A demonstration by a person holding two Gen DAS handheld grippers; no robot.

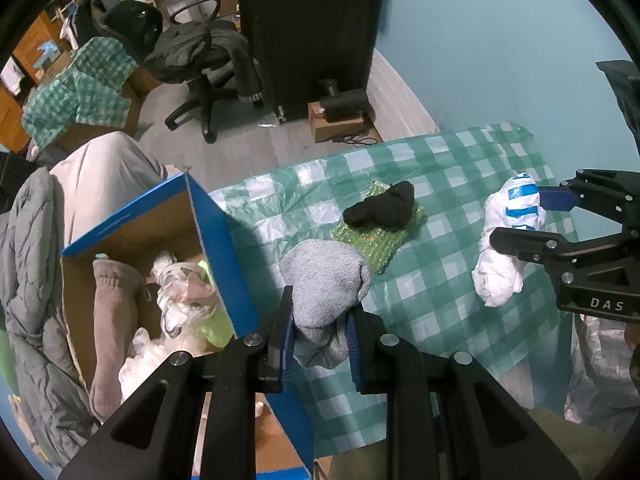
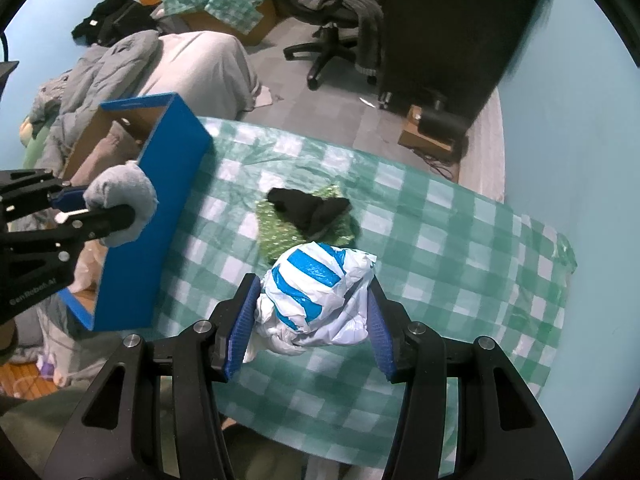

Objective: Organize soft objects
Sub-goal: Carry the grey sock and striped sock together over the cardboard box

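Both your grippers are clamped on soft things above the checked table.

Your left gripper (image 1: pixel 320 338) pinches a grey sock (image 1: pixel 325 280) beside the blue box (image 2: pixel 160 216); your right gripper (image 2: pixel 312 320) squeezes a white-and-blue plastic bag (image 2: pixel 316 296). A black cloth (image 1: pixel 384 204), perhaps a sock, lies on green bubble wrap (image 1: pixel 374 240) between them.

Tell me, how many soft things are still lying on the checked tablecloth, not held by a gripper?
2: a black cloth lying on top of a green bubble-wrap piece, mid-table. Others may hide beyond the table's edges.
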